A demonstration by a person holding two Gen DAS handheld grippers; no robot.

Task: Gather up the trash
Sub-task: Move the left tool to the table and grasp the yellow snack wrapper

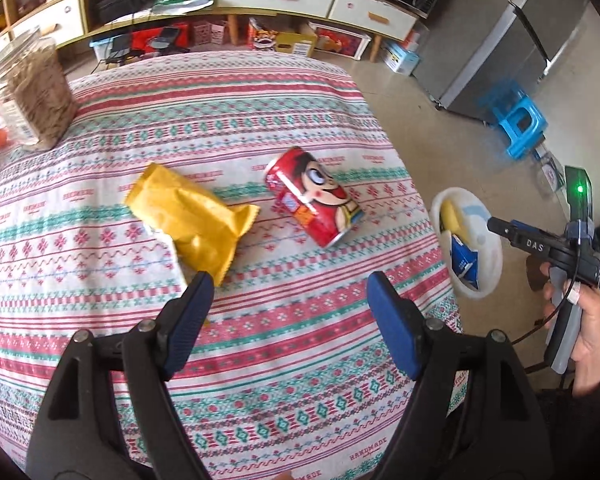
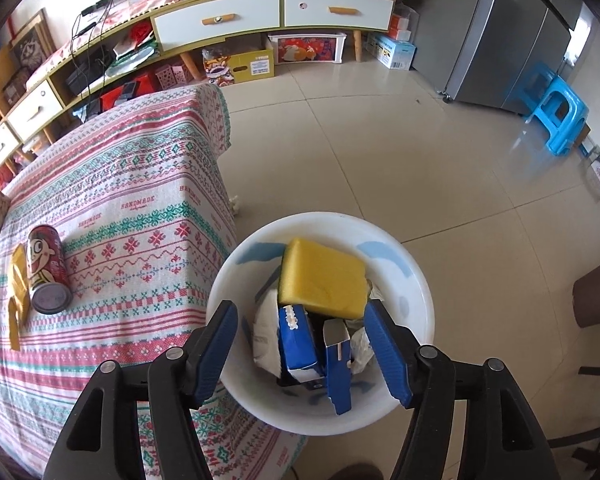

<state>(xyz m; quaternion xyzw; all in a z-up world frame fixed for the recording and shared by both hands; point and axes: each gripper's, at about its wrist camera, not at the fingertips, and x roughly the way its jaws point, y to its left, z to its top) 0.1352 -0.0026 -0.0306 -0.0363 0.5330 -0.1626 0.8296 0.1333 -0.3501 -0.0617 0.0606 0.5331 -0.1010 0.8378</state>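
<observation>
**Two pieces left on worktop, both tools released**

Left tool (image 1: 288, 280) hung spread over the worktop (image 1: 300, 360), empty. Just ahead lay the yellow wrapper (image 1: 188, 216): light, crinkly, probably slippery; pinch its near crimped end. Beyond it lay the red can (image 1: 314, 196) on its side: rigid, would roll; grip across the body. Right tool (image 2: 300, 316) was spread, empty, over the white basin (image 2: 416, 280).
</observation>
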